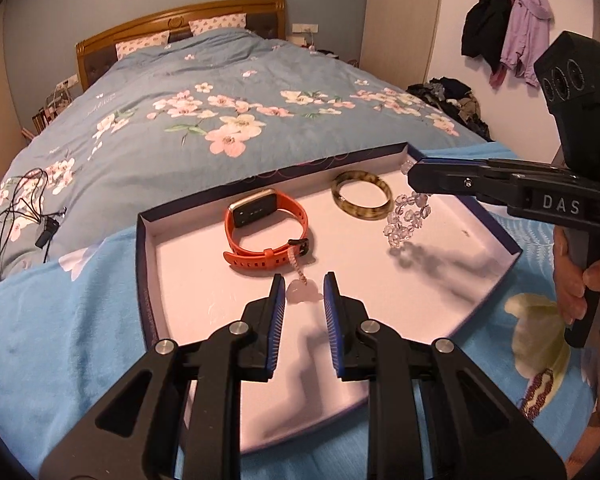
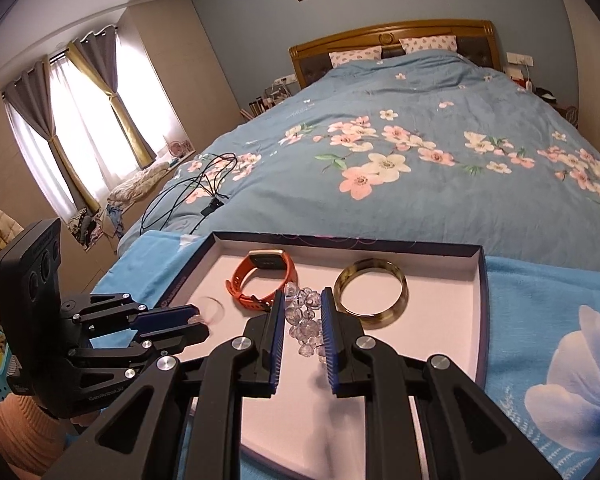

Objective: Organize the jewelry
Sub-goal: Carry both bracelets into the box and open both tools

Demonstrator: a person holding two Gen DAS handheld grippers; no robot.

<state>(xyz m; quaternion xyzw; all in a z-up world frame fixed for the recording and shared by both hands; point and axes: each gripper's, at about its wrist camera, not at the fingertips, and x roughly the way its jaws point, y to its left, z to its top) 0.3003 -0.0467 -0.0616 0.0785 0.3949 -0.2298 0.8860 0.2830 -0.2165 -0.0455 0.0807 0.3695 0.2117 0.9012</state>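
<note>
My left hand-held gripper (image 1: 304,294) is nearly closed on a pink pendant (image 1: 303,293), low over the box tray (image 1: 148,240). My right hand-held gripper (image 2: 303,312) pinches a clear bead bracelet (image 2: 302,320) dangling beside the bangle (image 2: 370,294), near the orange watch (image 2: 266,280). Both grips look shallow; I'd worry the loose beads slip or snag the bangle.

Watch (image 1: 266,228) left of bangle (image 1: 362,195) in tray (image 1: 148,280); tray on bed (image 1: 180,120).

The right tool (image 2: 303,322) grips a clear bead bracelet (image 2: 303,316) over the tray (image 2: 482,300), beside a bangle (image 2: 396,300).
</note>
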